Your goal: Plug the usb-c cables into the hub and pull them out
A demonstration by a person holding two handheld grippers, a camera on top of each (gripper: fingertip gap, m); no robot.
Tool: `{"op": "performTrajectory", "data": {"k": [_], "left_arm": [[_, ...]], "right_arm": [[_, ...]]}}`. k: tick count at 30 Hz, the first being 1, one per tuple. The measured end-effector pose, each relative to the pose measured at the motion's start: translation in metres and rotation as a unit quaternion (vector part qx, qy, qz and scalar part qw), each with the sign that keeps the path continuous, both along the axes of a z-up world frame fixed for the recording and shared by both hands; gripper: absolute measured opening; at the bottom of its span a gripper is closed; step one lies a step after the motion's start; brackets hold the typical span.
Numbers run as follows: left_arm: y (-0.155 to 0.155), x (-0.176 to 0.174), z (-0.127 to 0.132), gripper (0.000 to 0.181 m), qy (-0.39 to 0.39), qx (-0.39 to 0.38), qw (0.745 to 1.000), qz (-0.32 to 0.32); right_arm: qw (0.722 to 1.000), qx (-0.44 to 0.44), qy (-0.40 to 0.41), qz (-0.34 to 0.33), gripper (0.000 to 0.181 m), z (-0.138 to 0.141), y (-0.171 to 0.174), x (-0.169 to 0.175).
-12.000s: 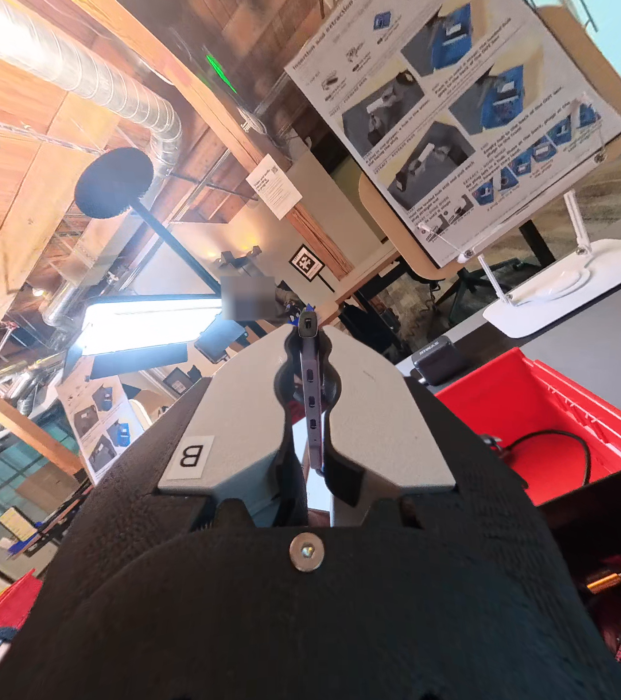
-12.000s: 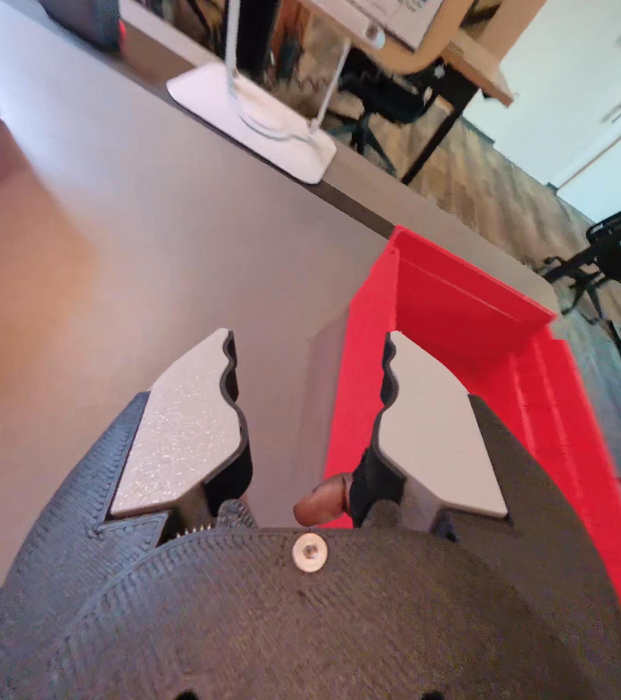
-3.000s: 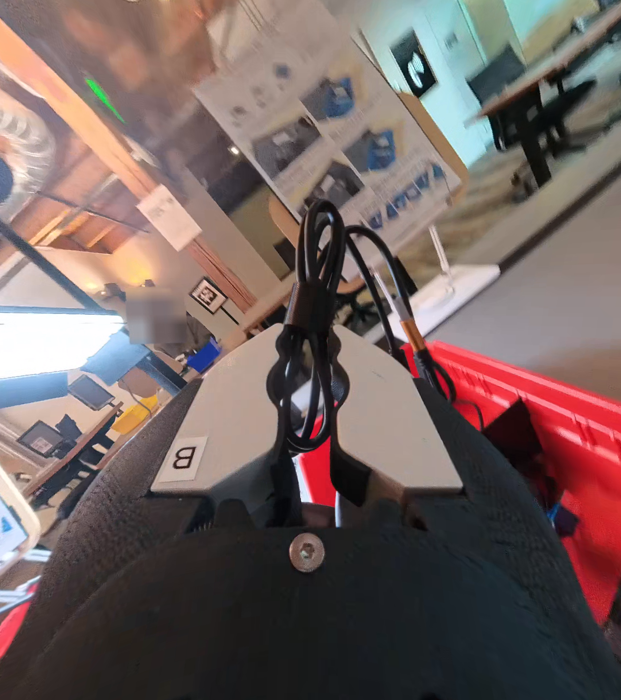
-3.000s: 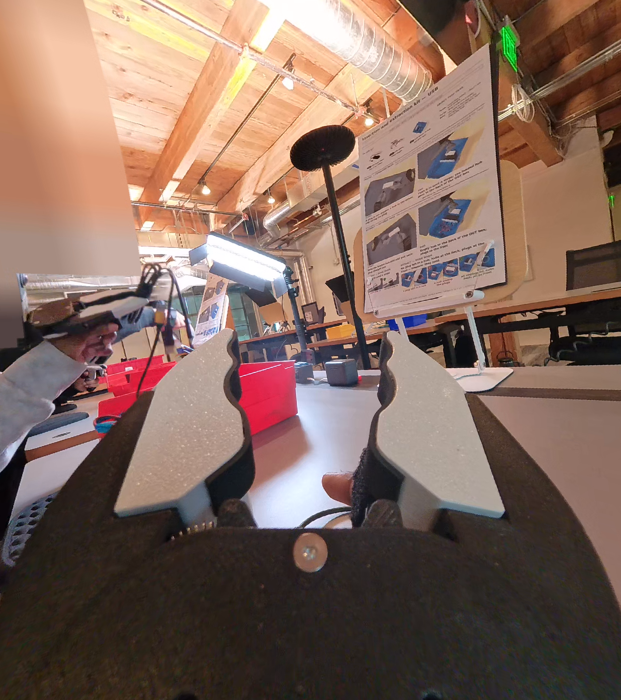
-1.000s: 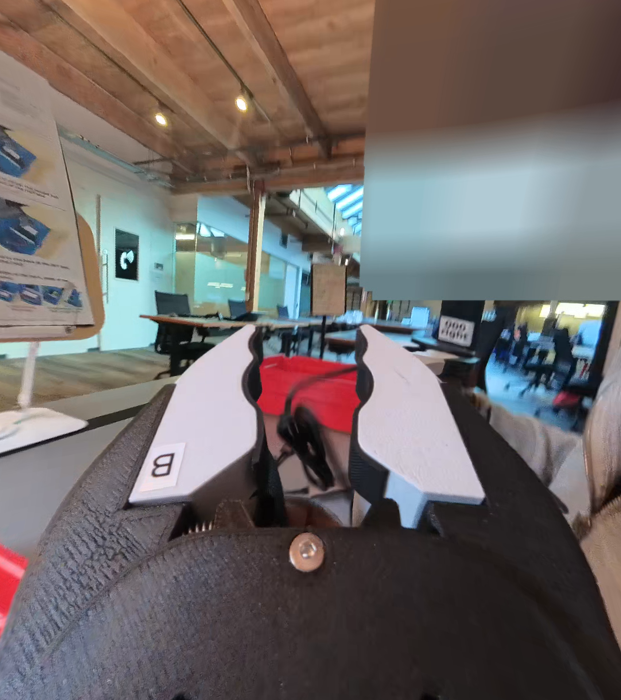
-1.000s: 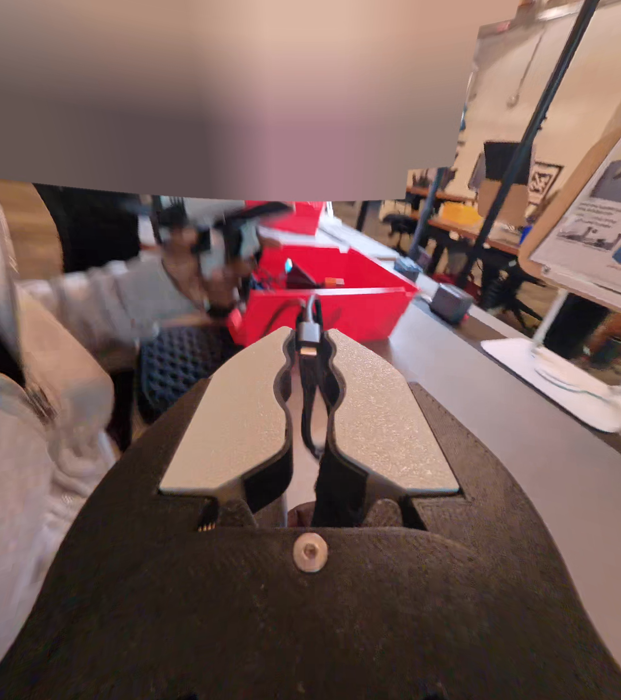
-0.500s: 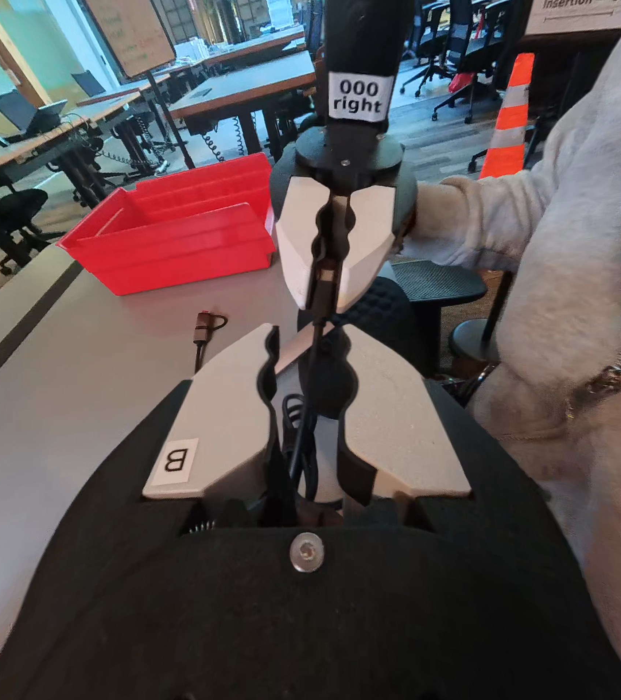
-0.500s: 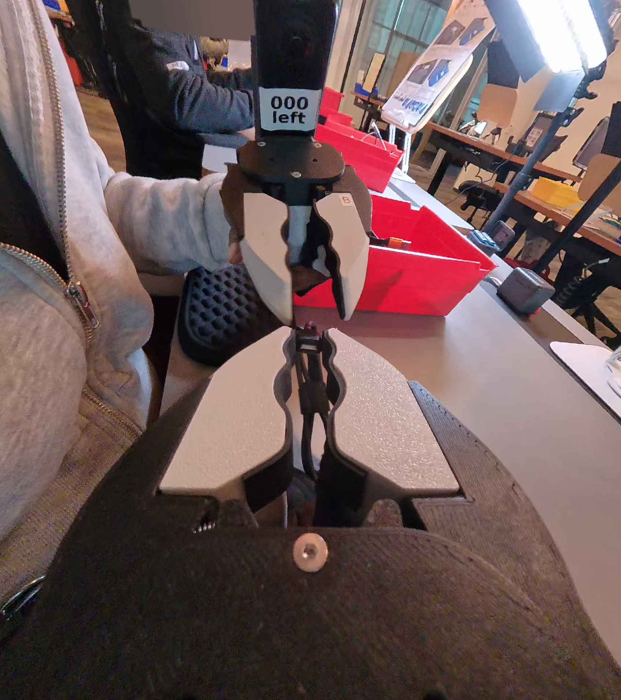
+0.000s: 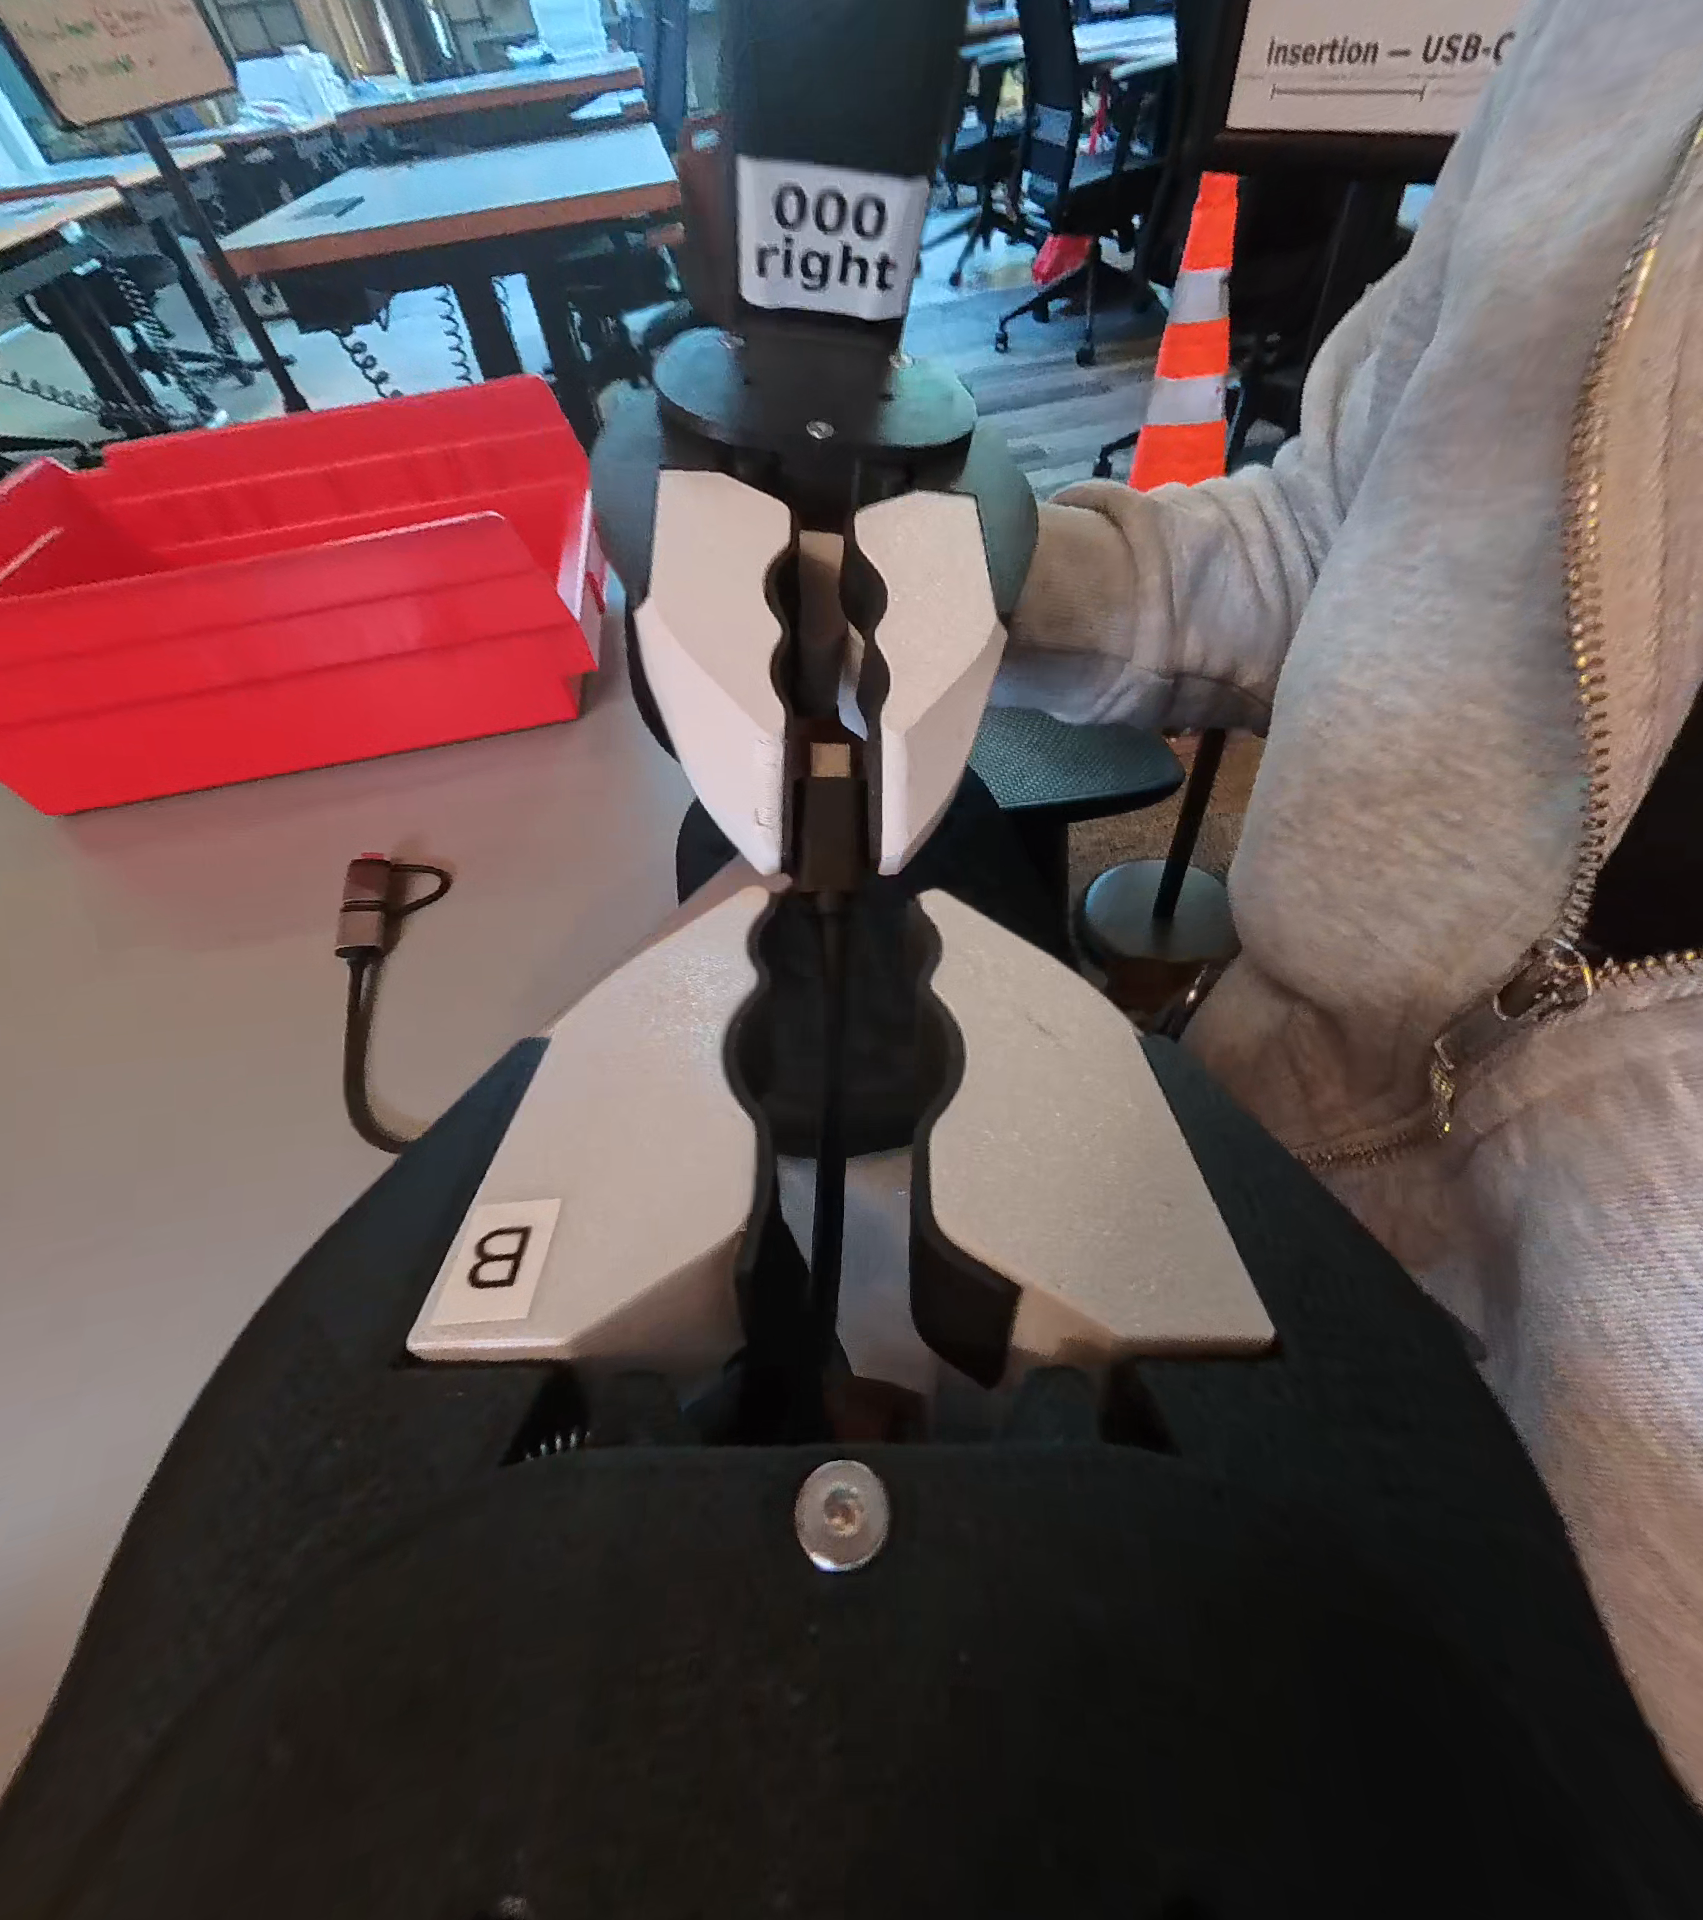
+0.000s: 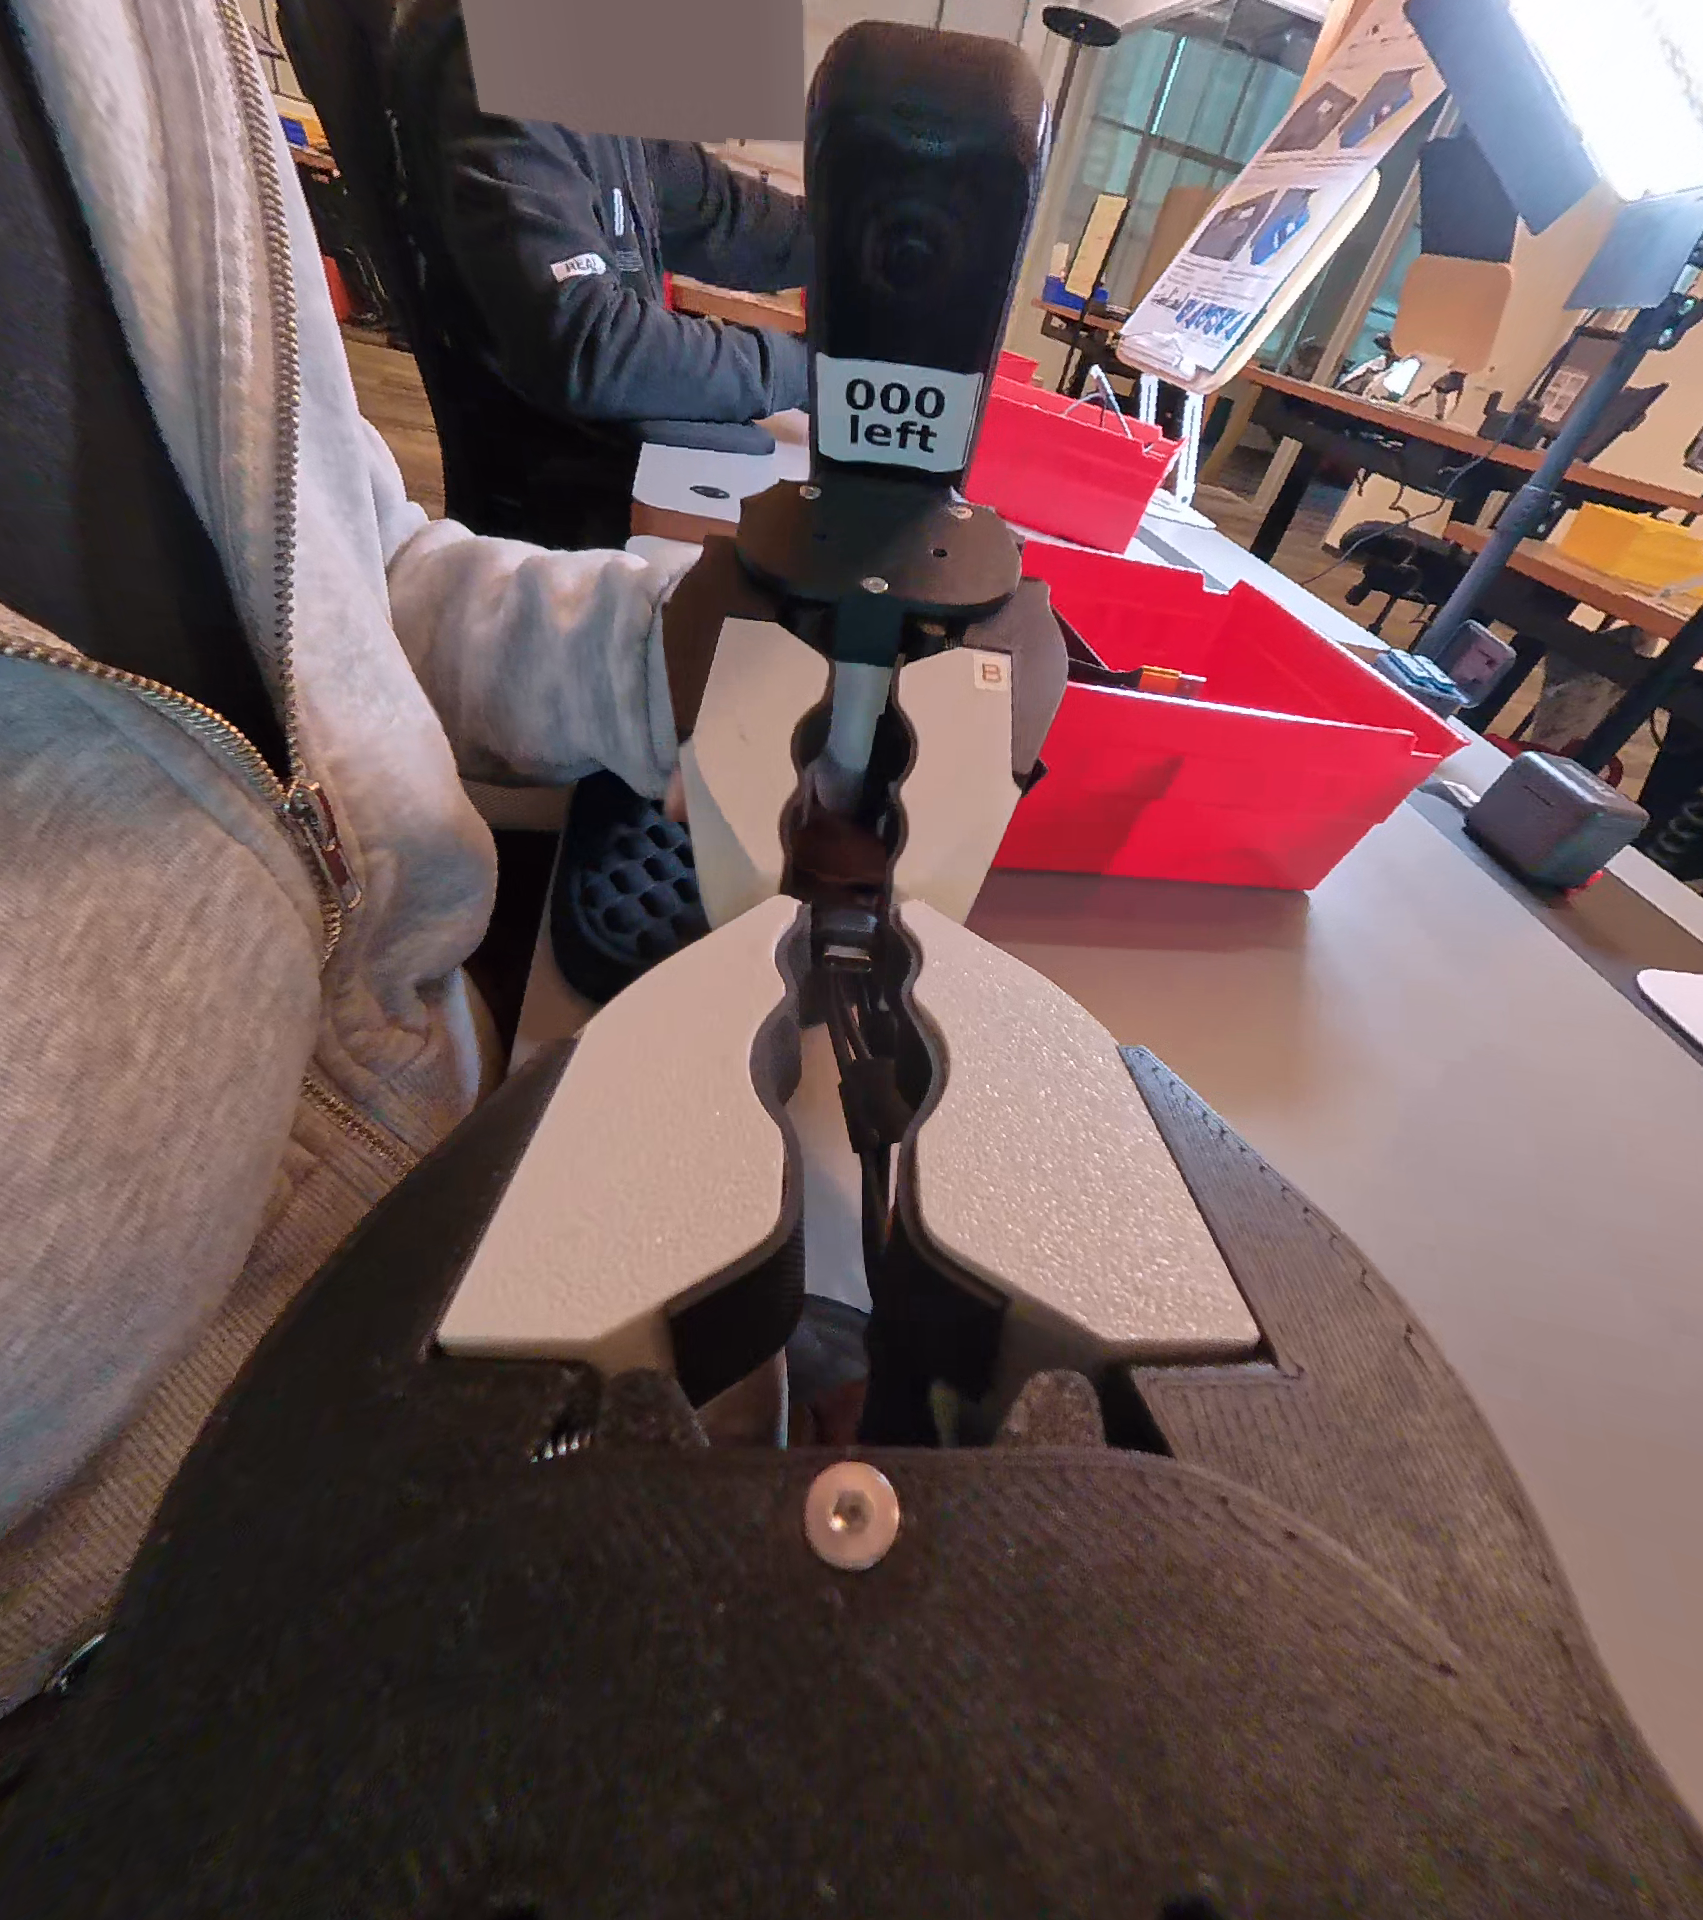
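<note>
My two grippers face each other tip to tip above the grey table (image 9: 99, 1091). My right gripper (image 9: 824, 821) pinches a black cable plug (image 9: 829, 826). My left gripper (image 9: 842, 935) is parted, the cable (image 9: 826, 1143) running loose between its fingers. The hub lies on the table at left (image 9: 364, 904).

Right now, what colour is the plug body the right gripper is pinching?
Black, with a silver metal tip; the plug body shows best in the left wrist view, between the right gripper fingers.

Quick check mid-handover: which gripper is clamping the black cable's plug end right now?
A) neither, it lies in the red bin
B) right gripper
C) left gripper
B: the right gripper pinches the black cable's plug, while the cable runs loose through the open left gripper.
</note>
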State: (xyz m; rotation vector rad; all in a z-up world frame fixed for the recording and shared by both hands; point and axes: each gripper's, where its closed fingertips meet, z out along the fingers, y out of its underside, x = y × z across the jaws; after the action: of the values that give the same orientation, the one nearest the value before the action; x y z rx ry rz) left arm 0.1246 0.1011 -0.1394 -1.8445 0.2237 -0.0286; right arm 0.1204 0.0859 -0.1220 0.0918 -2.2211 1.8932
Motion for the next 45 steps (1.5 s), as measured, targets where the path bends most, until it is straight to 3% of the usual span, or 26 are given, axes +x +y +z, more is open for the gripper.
{"op": "performTrajectory", "data": {"k": [3,7,11,15,24,30,33,41,45], "left_arm": [[0.001,-0.003,-0.003,0.007,0.004,0.003,1.000,0.010],[0.001,-0.008,-0.007,0.007,-0.011,-0.002,0.999,0.031],[0.001,-0.017,-0.020,0.006,0.007,-0.028,0.997,0.067],[0.001,-0.017,-0.026,0.006,0.002,-0.035,0.997,0.071],[0.002,-0.012,-0.038,0.008,-0.005,-0.045,0.997,0.060],[0.002,-0.007,-0.033,0.016,-0.013,-0.021,0.999,0.041],[0.003,-0.006,-0.030,0.034,-0.016,-0.010,0.999,0.038],[0.004,-0.007,-0.027,0.027,-0.023,0.002,0.999,0.045],[0.004,-0.010,-0.025,0.015,-0.030,0.010,0.998,0.050]], "right_arm": [[1.000,0.002,-0.002,0.001,0.012,-0.002,0.001,0.000],[1.000,0.010,-0.019,-0.017,0.013,-0.007,0.001,-0.007],[0.997,0.032,-0.068,-0.021,0.028,-0.014,0.008,-0.010],[0.996,0.061,-0.060,-0.039,0.013,-0.025,0.010,-0.013],[0.995,0.077,-0.059,-0.016,0.012,-0.037,0.012,-0.009],[0.996,0.046,-0.074,-0.001,0.012,-0.033,0.013,-0.008],[0.996,0.036,-0.083,0.004,0.012,-0.034,0.013,-0.008],[0.996,0.026,-0.088,0.011,0.012,-0.033,0.009,-0.007],[0.996,0.014,-0.093,0.013,0.012,-0.031,0.009,-0.008]]}}
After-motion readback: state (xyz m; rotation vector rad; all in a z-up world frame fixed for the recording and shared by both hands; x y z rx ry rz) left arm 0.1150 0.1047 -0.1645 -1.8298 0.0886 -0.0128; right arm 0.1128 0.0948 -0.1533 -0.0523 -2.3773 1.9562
